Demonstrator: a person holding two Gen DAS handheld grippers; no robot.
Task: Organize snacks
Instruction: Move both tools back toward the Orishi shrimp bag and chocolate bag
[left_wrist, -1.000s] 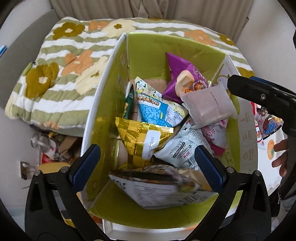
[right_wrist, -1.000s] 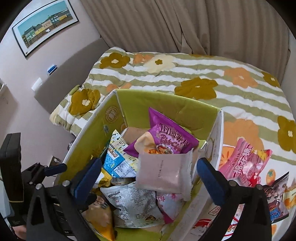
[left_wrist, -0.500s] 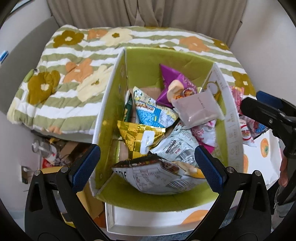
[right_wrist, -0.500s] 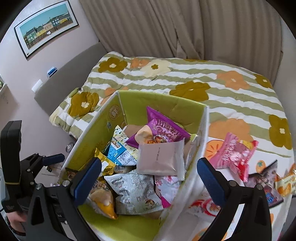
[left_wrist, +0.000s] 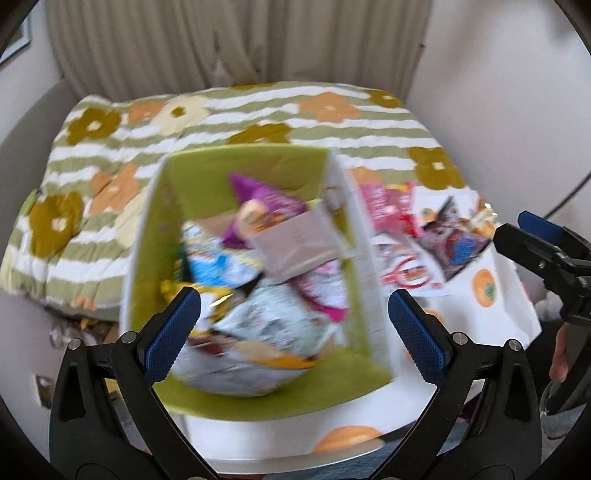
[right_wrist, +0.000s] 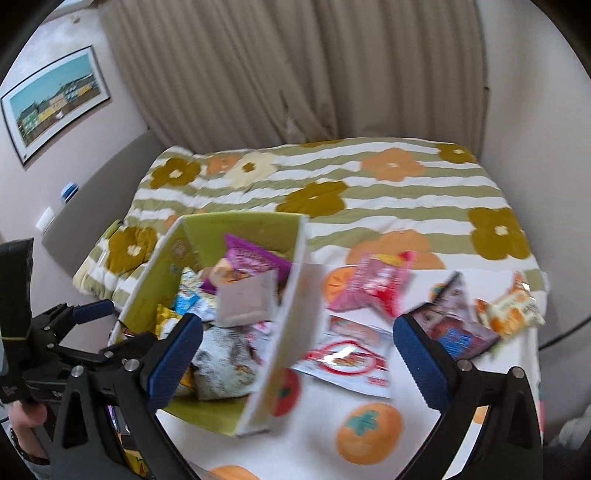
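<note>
Judging by how things lie, the sorting is well over halfway: the green-lined box (right_wrist: 236, 236), left of centre in the right wrist view, is piled with packets, while a small group still lies loose on the persimmon-print cloth (right_wrist: 369, 435) to the right of it.

Inside the box, motion blur makes an exact count unsafe, but about seven packets can be told apart. A purple bag (right_wrist: 255, 260) leans against the far wall, and a pale pink flat packet (right_wrist: 245, 301) lies on top just in front of it. There is also a blue-and-white bag (left_wrist: 218, 258), a gold foil bag (left_wrist: 177, 290), a grey-white bag (right_wrist: 225, 363), a pink-and-white one under the flat packet, and a large pale bag (left_wrist: 240, 369) at the near end.

Four packets are left outside:
- a pink-and-red bag (right_wrist: 376, 282) right of centre
- a flat white packet with a red ring (right_wrist: 347, 356) touching the box wall
- a dark bag with a blue patch (right_wrist: 456, 325)
- an orange-and-white bag (right_wrist: 511, 308) at the far right

The left claw (left_wrist: 293, 332) is released and empty, hanging above the near end of the box. The right claw (right_wrist: 297, 363) is likewise spread wide, holding nothing, over the box wall and the red-ring packet. No packet is in hand, so the next pickup has not yet begun.
</note>
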